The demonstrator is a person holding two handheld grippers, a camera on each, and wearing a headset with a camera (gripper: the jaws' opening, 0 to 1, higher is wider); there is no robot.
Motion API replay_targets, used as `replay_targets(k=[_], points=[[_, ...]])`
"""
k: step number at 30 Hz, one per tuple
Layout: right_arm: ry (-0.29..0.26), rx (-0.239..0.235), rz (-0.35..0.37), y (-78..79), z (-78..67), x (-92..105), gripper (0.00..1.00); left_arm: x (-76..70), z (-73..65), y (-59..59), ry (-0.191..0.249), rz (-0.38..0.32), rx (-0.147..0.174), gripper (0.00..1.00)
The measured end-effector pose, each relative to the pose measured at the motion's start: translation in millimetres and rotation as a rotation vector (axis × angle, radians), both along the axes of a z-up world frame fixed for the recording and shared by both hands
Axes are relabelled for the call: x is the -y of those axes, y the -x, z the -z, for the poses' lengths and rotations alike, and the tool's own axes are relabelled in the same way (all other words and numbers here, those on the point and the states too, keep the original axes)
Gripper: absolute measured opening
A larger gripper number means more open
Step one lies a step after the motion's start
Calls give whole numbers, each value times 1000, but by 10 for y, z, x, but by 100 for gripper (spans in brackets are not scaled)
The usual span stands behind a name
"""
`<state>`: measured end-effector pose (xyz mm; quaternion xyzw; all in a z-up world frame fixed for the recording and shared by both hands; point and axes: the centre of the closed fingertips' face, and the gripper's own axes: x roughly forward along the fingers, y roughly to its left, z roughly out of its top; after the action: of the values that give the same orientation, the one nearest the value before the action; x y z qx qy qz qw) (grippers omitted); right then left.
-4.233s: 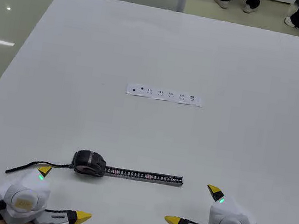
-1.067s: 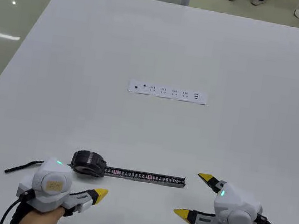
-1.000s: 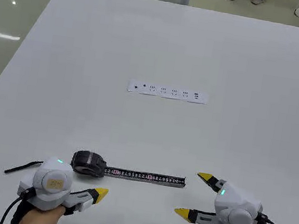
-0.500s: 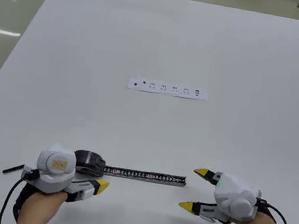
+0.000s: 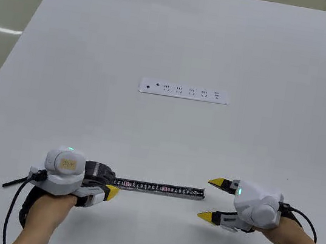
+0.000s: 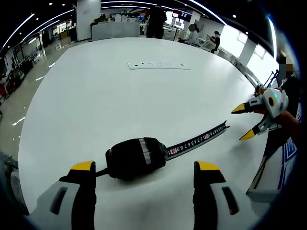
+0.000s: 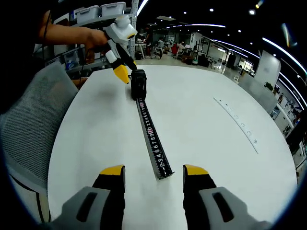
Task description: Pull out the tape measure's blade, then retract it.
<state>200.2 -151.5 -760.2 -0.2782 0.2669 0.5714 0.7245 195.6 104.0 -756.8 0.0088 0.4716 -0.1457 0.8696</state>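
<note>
Head view: the white worktop (image 5: 194,34) is largely bare surface. The tape measure (image 5: 98,172) sits toward the near left corner. Its blade (image 5: 159,188) is drawn out flat to the right, parallel to the near edge. A thin black strap (image 5: 14,183) trails from it toward the left edge. The left claw (image 5: 105,182) is at the tape measure's black body and partly covers it. The right claw (image 5: 211,199) is spread, with its yellow tips just past the blade's free end, one on each side of the blade's line. A white power strip (image 5: 183,91) lies about midway across the worktop, well apart from the blade. Bare surface separates the two, and more runs on to the far and right edges.

Left gripper view: the left claw is spread wide. Its two tips flank the tape measure's body, with a gap showing on both sides, so it pinches nothing. The blade runs away toward the right claw, which is close to the worktop's near edge. Open surface reaches up to the power strip.

Right gripper view: the blade's free end lies between the spread tips and touches neither jaw. The blade runs straight away to the tape measure's body, where the left claw stands. A band of bare worktop separates the blade from the near edge, and a grey mesh chair (image 7: 29,110) stands just outside that edge. On the blade's other side the surface is open as far as the power strip.
</note>
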Motion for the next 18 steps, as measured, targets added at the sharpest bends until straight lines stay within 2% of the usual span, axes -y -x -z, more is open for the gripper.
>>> replay_targets(k=[2,6,10,12,14,18], points=[[5,-8,-12,-2,20,1,45,-16,31,-30,0,1,-5,80],[13,-16,-31,-23,69,5,45,31,7,-41,1,10,-21,80],[24,-20,-43,-63,107,17,41,2,11,-63,-2,18,-34,78],[22,-26,-52,-73,124,13,40,-30,25,-122,-1,15,-36,78],[22,-32,-63,-81,150,6,39,-51,35,-100,0,14,-44,78],[32,-39,-82,-114,199,2,37,-53,45,-128,7,13,-55,78]])
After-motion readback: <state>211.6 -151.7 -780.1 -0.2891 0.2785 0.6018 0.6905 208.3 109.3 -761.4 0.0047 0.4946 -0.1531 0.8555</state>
